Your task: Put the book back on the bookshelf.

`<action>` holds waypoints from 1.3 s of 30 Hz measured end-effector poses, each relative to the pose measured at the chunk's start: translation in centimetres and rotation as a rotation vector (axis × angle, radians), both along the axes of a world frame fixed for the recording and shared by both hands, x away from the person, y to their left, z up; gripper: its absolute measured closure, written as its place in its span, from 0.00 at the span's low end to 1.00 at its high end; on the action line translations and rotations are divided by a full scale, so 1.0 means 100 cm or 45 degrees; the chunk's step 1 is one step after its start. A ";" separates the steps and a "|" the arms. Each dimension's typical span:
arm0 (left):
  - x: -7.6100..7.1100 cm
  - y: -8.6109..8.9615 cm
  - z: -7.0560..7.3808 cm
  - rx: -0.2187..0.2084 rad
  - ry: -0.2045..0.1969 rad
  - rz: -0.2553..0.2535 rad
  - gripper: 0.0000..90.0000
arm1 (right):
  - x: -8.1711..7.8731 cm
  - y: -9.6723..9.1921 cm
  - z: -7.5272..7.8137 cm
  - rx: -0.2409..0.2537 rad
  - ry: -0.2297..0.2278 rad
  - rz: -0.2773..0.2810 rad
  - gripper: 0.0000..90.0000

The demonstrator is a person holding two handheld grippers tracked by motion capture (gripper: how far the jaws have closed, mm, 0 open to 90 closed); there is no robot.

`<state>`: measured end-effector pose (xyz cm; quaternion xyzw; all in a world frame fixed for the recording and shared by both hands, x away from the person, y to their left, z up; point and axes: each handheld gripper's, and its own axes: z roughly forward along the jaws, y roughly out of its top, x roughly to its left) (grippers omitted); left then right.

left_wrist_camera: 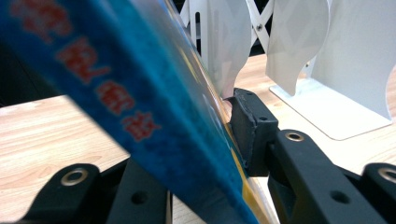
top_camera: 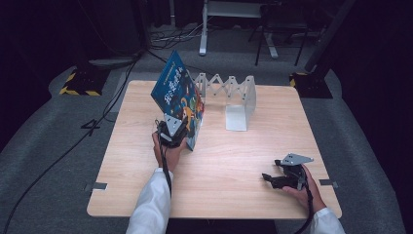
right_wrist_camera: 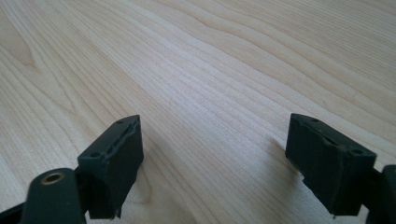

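Between the black jaws of the left gripper stands a blue picture book, held near its lower corner. In the left gripper view the right pad lies against the book's glossy cover, while the blue spine with its red characters runs slantwise across the frame and hides the other pad — so the jaws look closed on the book, though how firmly cannot be told. The book is tilted, its top leaning up and away to the left in the high view, its lower edge down near the table.

Just beyond the book, to its right, stands a white folding book rack with accordion struts and upright dividers; the book's far edge is just beside the rack's nearest divider, and whether they touch is hard to tell.

Well apart, near the table's front right corner, the right gripper rests low over the wood in the person's hand — its jaws spread wide with nothing between them, bare pale grain under both pads.

White sleeves come in from the bottom edge. The table stands on grey carpet, with dark cables trailing off to the left.
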<state>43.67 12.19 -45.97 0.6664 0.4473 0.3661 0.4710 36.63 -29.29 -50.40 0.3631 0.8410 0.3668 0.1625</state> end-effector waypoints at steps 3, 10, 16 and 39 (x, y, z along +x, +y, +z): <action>-0.001 -0.001 0.001 0.015 0.012 0.001 0.75 | 0.000 0.000 0.000 0.000 -0.001 0.001 0.22; -0.003 0.000 0.000 0.024 0.049 -0.026 0.70 | 0.000 0.000 0.000 0.001 0.000 0.000 0.22; -0.001 -0.003 0.000 0.055 0.049 -0.010 0.70 | 0.000 0.000 0.000 0.001 0.000 0.000 0.21; -0.010 0.013 0.008 0.080 0.087 -0.109 0.62 | 0.000 0.000 0.000 -0.003 0.006 0.006 0.21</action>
